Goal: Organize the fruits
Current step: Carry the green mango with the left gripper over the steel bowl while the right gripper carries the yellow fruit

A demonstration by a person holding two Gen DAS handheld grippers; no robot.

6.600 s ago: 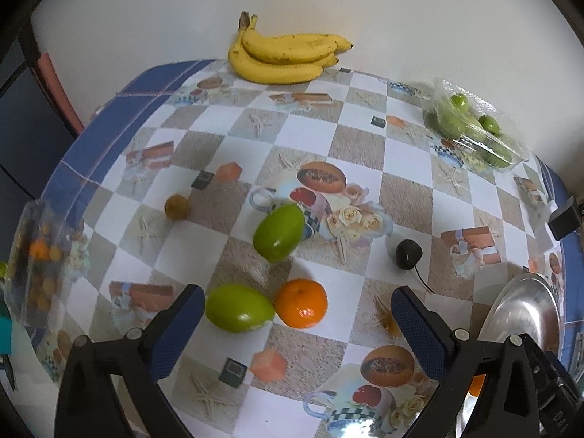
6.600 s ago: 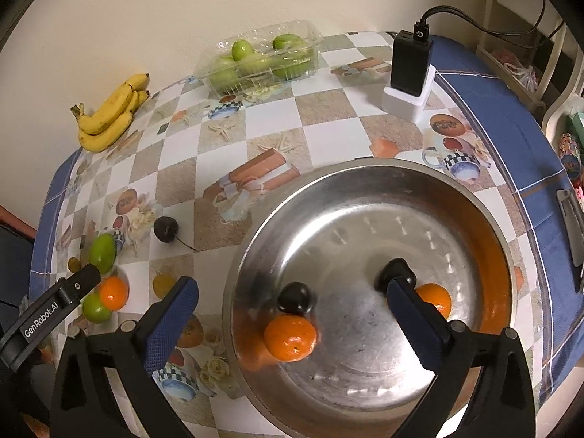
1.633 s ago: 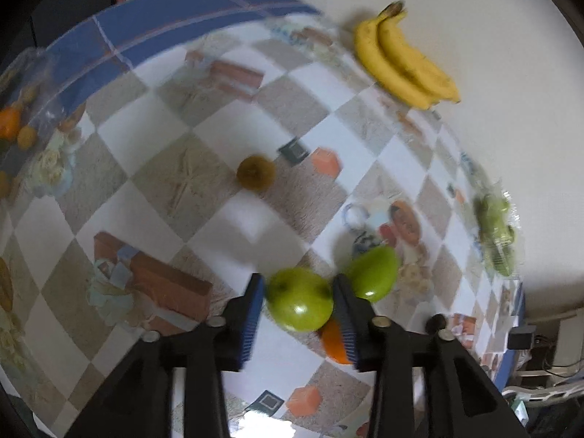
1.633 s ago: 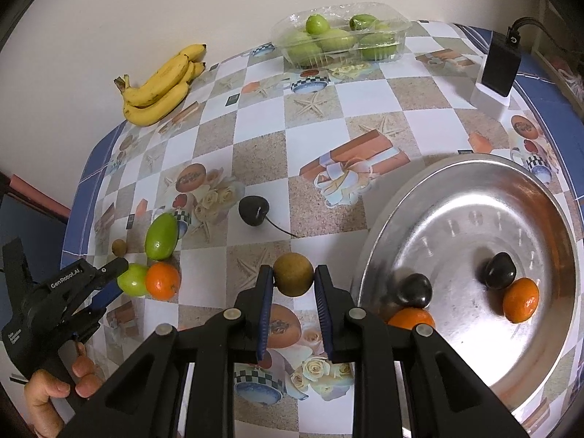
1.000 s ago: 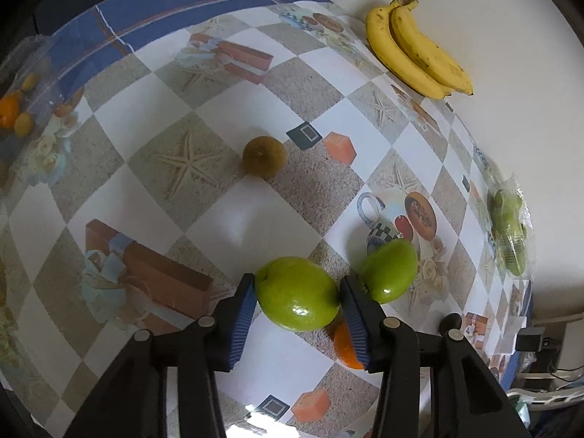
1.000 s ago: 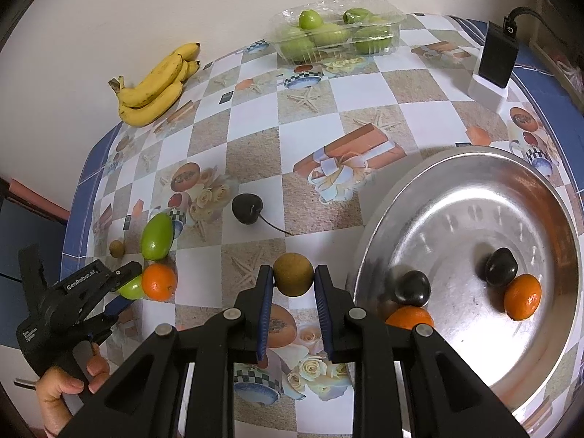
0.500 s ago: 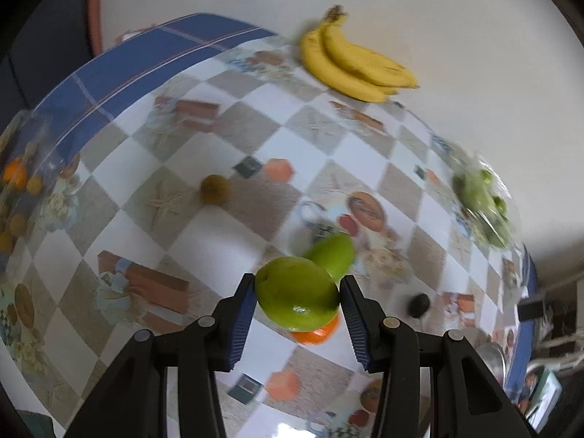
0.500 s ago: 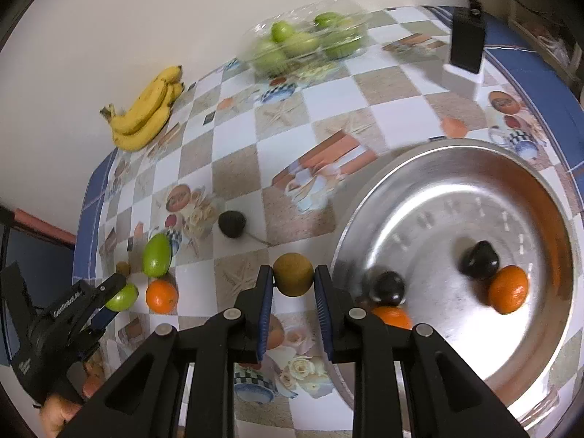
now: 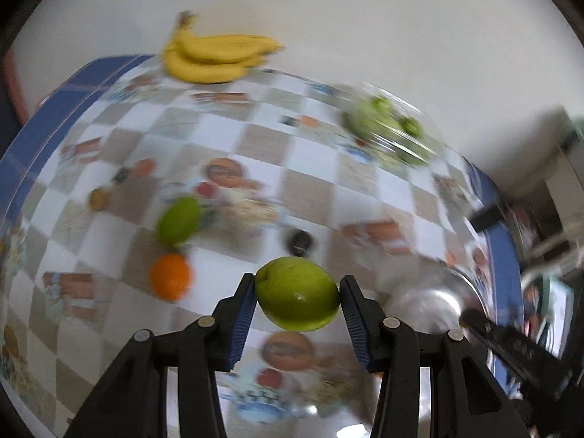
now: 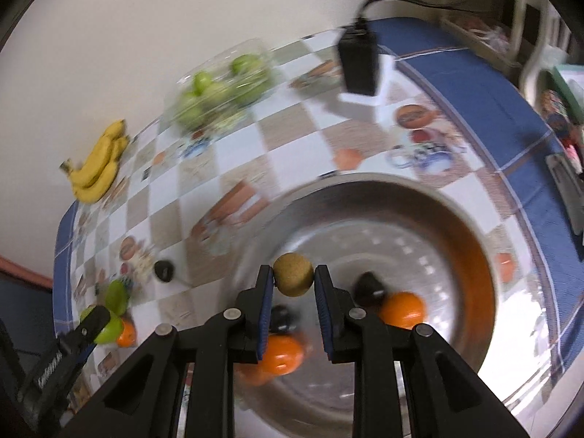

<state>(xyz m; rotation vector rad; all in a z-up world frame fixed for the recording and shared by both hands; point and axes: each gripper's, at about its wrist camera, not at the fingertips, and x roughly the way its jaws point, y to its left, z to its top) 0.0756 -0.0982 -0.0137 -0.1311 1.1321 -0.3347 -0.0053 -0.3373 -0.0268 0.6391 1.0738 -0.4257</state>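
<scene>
My left gripper [image 9: 297,294] is shut on a green apple [image 9: 297,294] and holds it above the table. Below it lie an orange [image 9: 170,281], a green mango [image 9: 179,220], a dark fruit [image 9: 300,241] and a small brown fruit [image 9: 98,198]. My right gripper [image 10: 294,280] is shut on a round brown fruit [image 10: 293,274] and holds it over the steel bowl [image 10: 474,241]. The bowl holds two oranges [image 10: 401,309] and two dark fruits [image 10: 368,286].
A bunch of bananas [image 9: 215,56] lies at the far edge by the wall. A clear tray of green fruit [image 10: 219,87] sits beside it. A black charger on a white block [image 10: 359,69] stands behind the bowl. The checked cloth [image 9: 310,189] covers the table.
My left gripper has swung right with the apple, toward the bowl. My right gripper has carried the brown fruit from beside the bowl to over its inside.
</scene>
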